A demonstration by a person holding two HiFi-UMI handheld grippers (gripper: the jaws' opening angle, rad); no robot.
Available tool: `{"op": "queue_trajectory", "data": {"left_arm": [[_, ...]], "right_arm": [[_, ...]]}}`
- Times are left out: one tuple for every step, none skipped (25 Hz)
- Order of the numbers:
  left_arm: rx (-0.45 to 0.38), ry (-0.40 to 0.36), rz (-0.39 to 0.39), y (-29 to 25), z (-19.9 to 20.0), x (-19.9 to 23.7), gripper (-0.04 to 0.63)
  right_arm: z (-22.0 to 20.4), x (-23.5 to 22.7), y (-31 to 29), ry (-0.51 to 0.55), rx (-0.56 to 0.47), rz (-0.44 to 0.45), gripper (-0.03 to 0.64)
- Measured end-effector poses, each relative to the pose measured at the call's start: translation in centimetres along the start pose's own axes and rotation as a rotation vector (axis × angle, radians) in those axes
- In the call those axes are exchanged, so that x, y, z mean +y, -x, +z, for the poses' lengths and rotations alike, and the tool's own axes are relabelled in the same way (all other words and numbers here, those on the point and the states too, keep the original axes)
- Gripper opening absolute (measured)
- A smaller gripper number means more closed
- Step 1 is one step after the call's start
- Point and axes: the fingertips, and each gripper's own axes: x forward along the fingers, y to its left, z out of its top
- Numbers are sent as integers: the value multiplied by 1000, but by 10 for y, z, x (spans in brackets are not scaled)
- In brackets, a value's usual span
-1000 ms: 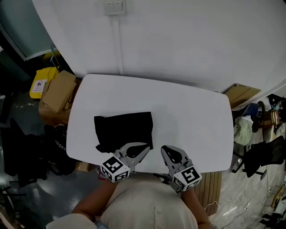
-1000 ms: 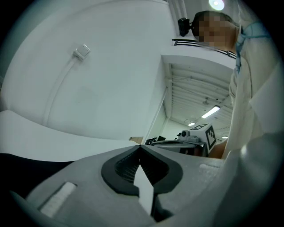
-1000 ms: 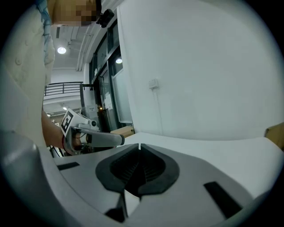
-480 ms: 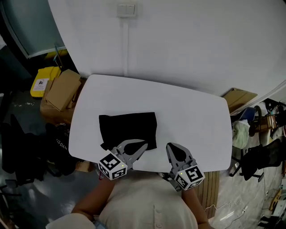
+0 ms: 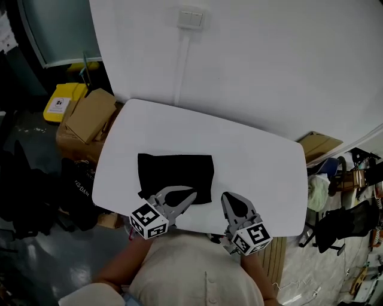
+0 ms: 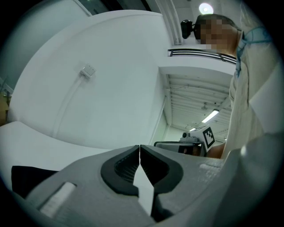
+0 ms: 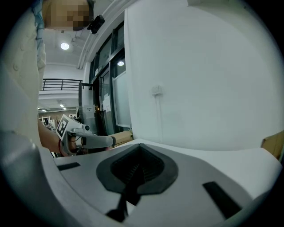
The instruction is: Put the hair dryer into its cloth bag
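so the black cloth bag (image 5: 175, 173) is lying flat on the white table (image 5: 257, 161), toward the person's left and close to the near edge. Both grippers are clenched tight with nothing in them. The left gripper (image 5: 192, 195) pokes out just over the bag's near edge, and the right gripper (image 5: 227, 196) sits beside it over bare table. Off to the left on the floor there's a cardboard box (image 5: 90, 116) and a yellow bin (image 5: 61, 101)

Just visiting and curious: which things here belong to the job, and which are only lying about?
Job: black cloth bag; left gripper; right gripper (jaws of both shut, empty). No hair dryer visible.
Lying about: cardboard box; yellow bin; wall switch.
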Motion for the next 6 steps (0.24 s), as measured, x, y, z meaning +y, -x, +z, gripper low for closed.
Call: {"op": "queue_trajectory", "data": {"left_arm": [[-1, 1, -1, 0, 1, 1, 11], [-2, 4, -2, 1, 1, 2, 12], [-3, 6, -4, 1, 1, 4, 12], [-3, 8, -6, 1, 1, 5, 12], [-2, 9, -8, 2, 1, 6, 12], [-2, 11, -10, 2, 1, 8, 12]], "right_arm": [[0, 1, -1, 4, 4, 5, 15], [0, 2, -2, 7, 8, 8, 15], [0, 3, -3, 7, 12, 9, 15], [-1, 4, -4, 5, 17, 9, 15], [-2, 5, -5, 2, 22, 8, 15], [-3, 6, -6, -1, 26, 8, 15]]}}
